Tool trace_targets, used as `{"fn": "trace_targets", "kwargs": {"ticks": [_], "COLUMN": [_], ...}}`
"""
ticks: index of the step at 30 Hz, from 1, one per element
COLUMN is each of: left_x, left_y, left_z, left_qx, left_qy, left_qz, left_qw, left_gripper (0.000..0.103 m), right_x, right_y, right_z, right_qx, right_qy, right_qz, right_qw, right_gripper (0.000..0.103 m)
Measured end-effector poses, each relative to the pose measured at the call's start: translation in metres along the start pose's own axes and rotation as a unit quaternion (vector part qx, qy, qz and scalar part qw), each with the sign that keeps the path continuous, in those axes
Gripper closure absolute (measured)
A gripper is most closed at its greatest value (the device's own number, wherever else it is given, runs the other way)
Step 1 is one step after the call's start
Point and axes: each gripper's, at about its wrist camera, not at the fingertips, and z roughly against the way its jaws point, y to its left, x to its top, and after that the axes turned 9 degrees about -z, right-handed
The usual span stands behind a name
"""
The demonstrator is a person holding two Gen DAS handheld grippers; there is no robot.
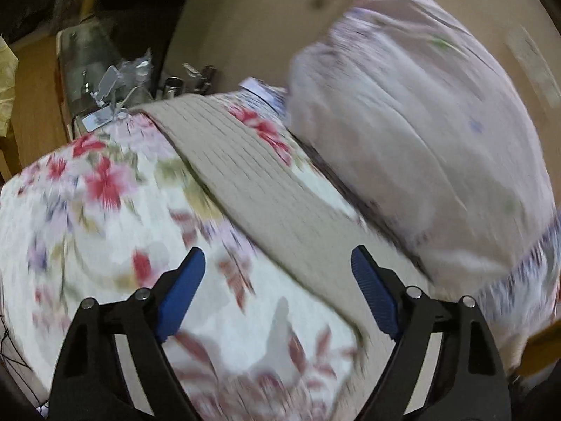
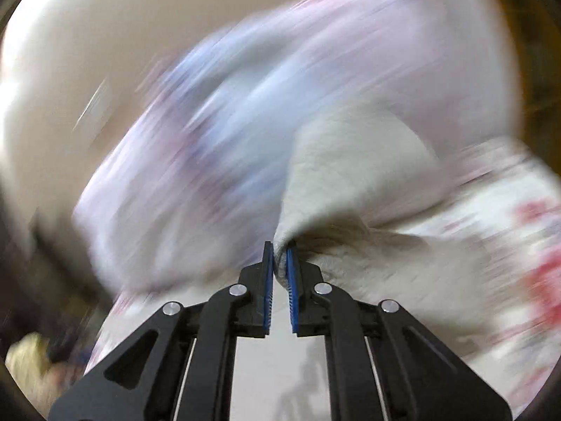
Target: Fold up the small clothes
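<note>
A white garment with red and purple flowers point(image 1: 105, 193) lies spread below my left gripper point(image 1: 278, 266), which is open and empty above it. A beige ribbed waistband point(image 1: 245, 172) runs diagonally across the cloth. A pale lilac part of the clothing point(image 1: 413, 133) is lifted and blurred at the right. In the right wrist view my right gripper point(image 2: 280, 258) is shut on a beige fold of the garment point(image 2: 343, 161), with lilac cloth point(image 2: 196, 140) blurred behind it and floral cloth point(image 2: 519, 231) at the right.
A beige table surface point(image 1: 252, 17) shows behind the clothes. Metal and clear plastic clutter point(image 1: 115, 80) sits at the table's far left edge. A yellowish bundle point(image 2: 28, 358) lies at the lower left in the right wrist view.
</note>
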Motion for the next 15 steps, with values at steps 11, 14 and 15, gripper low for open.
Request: {"fn": "trace_targets", "kwargs": {"ticks": [11,14,15], "left_x": [0.064,0.068,0.072], "left_y": [0.092,0.104,0.105], "left_z": [-0.066,-0.069,-0.071], "left_qx": [-0.016,-0.032,-0.031], "left_qy": [0.027,0.013,0.017], "left_qz": [0.139,0.170,0.167], "left_qw": [0.9898,0.9849,0.9853], "left_gripper": [0.054,0.061,0.071], "right_x": [-0.073,-0.072,-0.074], "right_y": [0.029,0.018,0.015], "right_z": [-0.048,-0.038,-0.038], "right_qx": [-0.064,-0.082,-0.085], "right_qy": [0.126,0.113,0.112], "right_qz": [-0.031,-0.054,-0.054], "right_qw": [0.989,0.989,0.989], "right_gripper": [0.036,0.034,0.034]}}
